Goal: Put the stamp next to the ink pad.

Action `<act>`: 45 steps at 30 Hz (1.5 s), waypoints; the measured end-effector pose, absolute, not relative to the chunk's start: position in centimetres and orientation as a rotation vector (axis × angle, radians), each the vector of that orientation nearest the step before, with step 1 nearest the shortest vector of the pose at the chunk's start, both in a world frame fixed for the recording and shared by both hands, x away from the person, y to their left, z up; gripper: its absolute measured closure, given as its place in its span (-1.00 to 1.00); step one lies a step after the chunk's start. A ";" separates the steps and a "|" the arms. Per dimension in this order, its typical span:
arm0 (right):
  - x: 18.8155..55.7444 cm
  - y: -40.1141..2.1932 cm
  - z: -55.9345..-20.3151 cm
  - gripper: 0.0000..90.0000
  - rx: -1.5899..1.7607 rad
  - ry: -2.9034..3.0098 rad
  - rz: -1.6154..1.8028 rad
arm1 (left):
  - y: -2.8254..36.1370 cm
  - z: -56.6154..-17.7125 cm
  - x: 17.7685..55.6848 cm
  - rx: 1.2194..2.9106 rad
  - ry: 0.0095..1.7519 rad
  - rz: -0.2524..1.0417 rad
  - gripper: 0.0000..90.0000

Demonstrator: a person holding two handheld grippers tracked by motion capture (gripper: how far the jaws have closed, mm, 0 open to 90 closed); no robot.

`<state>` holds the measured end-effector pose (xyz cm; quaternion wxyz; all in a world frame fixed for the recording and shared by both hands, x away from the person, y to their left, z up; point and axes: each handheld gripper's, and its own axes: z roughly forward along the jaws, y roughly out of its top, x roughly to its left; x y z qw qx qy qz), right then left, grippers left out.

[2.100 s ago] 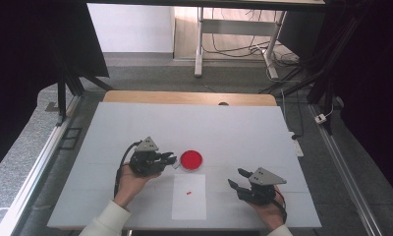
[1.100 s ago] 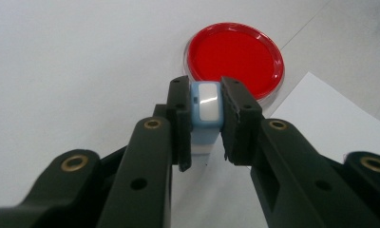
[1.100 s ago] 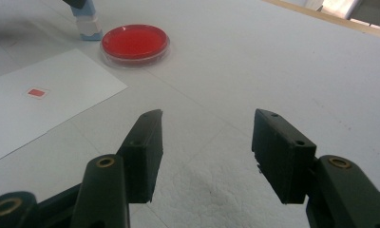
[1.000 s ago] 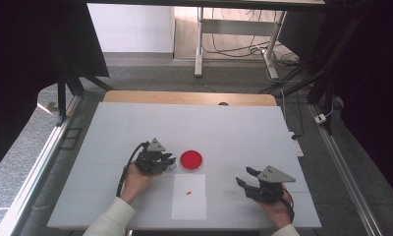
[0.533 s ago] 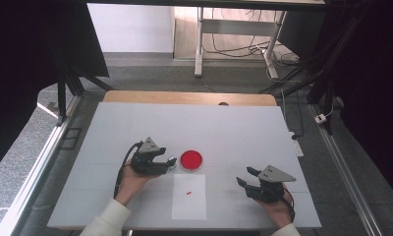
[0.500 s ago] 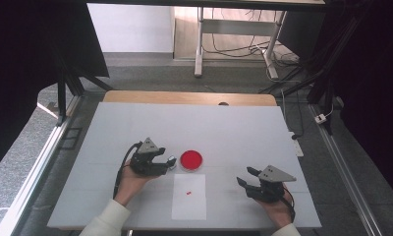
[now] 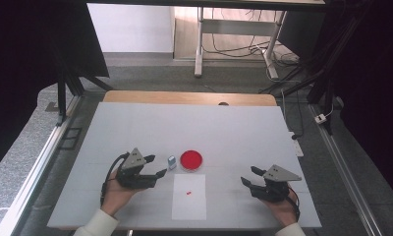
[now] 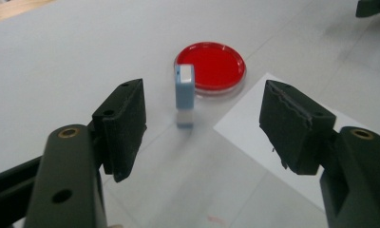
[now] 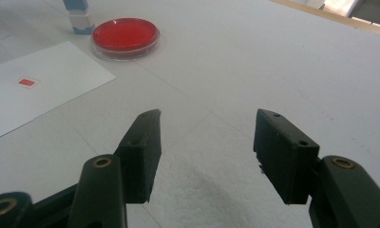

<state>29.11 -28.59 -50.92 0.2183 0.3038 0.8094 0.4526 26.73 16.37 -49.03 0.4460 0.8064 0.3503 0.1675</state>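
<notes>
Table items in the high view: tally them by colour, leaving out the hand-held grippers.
Red: 2, the round red dish and the small red square on the paper
White: 1, the paper sheet
Blue and white: 1, the small upright block
Total: 4

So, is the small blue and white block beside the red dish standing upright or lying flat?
Upright. The small blue and white block stands on its white end on the white table, free between the open left hand-held gripper jaws.
</notes>
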 end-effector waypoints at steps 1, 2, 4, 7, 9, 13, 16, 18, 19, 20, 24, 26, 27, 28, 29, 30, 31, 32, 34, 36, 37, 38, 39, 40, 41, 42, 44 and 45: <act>29.1 -28.7 -50.9 -0.07 0.840 2.237 1.256 | 16.6 -49.1 26.5 1.993 0.870 0.420 -0.28; 29.1 -28.8 -50.9 -0.07 0.839 2.236 1.259 | 17.0 -49.2 26.1 1.987 0.869 0.424 -0.28; 29.1 -29.1 -50.9 -0.07 0.833 2.235 1.258 | 17.5 -49.3 25.5 1.979 0.876 0.424 -0.29; 29.1 -29.5 -50.9 -0.08 0.829 2.239 1.247 | 18.4 -49.6 24.4 1.971 0.885 0.431 -0.29; 29.2 -29.7 -51.0 -0.08 0.829 2.242 1.237 | 18.9 -49.9 23.9 1.970 0.888 0.434 -0.29; 29.2 -30.1 -51.1 -0.09 0.833 2.236 1.229 | 19.7 -50.3 23.0 1.975 0.896 0.442 -0.30; 29.2 -30.6 -51.2 -0.09 0.830 2.236 1.216 | 20.4 -50.6 22.4 1.973 0.905 0.444 -0.30; 29.2 -30.7 -51.3 -0.09 0.831 2.237 1.216 | 20.7 -50.8 22.2 1.970 0.911 0.442 -0.30; 29.2 -30.8 -51.4 -0.10 0.836 2.235 1.200 | 20.8 -50.8 22.1 1.966 0.912 0.441 -0.30; 29.3 -30.9 -51.4 -0.10 0.832 2.239 1.206 | 21.0 -50.9 22.0 1.964 0.913 0.433 -0.30; 29.3 -30.9 -51.5 -0.10 0.825 2.245 1.201 | 21.2 -51.0 21.8 1.964 0.919 0.438 -0.30; 29.3 -30.8 -51.5 -0.10 0.820 2.247 1.201 | 21.3 -51.1 21.7 1.963 0.921 0.438 -0.30; 29.2 -30.8 -51.5 -0.10 0.817 2.248 1.199 | 21.4 -51.1 21.7 1.962 0.922 0.438 -0.30; 29.2 -30.8 -51.5 -0.10 0.816 2.248 1.198 | 21.4 -51.1 21.8 1.961 0.922 0.440 -0.30; 29.3 -30.8 -51.5 -0.10 0.816 2.247 1.198 | 21.4 -51.1 21.8 1.961 0.922 0.441 -0.30; 29.3 -30.8 -51.5 -0.10 0.818 2.245 1.199 | 21.4 -51.1 21.8 1.961 0.924 0.440 -0.30; 29.3 -30.9 -51.5 -0.10 0.820 2.245 1.197 | 21.4 -51.1 21.8 1.960 0.925 0.439 -0.30; 29.3 -30.9 -51.5 -0.10 0.819 2.244 1.197 | 21.4 -51.1 21.8 1.961 0.926 0.442 -0.30; 29.3 -30.9 -51.5 -0.10 0.819 2.242 1.197 | 21.4 -51.1 21.8 1.962 0.927 0.443 -0.30; 29.3 -30.8 -51.5 -0.10 0.817 2.244 1.197 | 21.4 -51.1 21.8 1.963 0.929 0.443 -0.30; 29.3 -30.8 -51.5 -0.10 0.817 2.243 1.199 | 21.4 -51.2 21.9 1.964 0.929 0.441 -0.30; 29.3 -30.8 -51.5 -0.10 0.817 2.243 1.199 | 21.4 -51.2 21.9 1.965 0.929 0.442 -0.30; 29.3 -30.8 -51.5 -0.10 0.817 2.243 1.200 | 21.4 -51.2 21.9 1.966 0.930 0.442 -0.30; 29.3 -30.8 -51.5 -0.10 0.813 2.244 1.198 | 21.4 -51.2 21.9 1.968 0.929 0.442 -0.30; 29.3 -30.8 -51.5 -0.10 0.814 2.243 1.199 | 21.4 -51.2 21.9 1.972 0.929 0.443 -0.30; 29.3 -30.8 -51.5 -0.10 0.817 2.244 1.199 | 21.4 -51.2 21.9 1.972 0.930 0.442 -0.30; 29.3 -30.9 -51.4 -0.11 0.821 2.239 1.212 | 21.4 -51.2 21.9 1.974 0.933 0.445 -0.30; 29.3 -30.9 -51.4 -0.12 0.821 2.237 1.214 | 21.4 -51.2 21.9 1.973 0.933 0.444 -0.30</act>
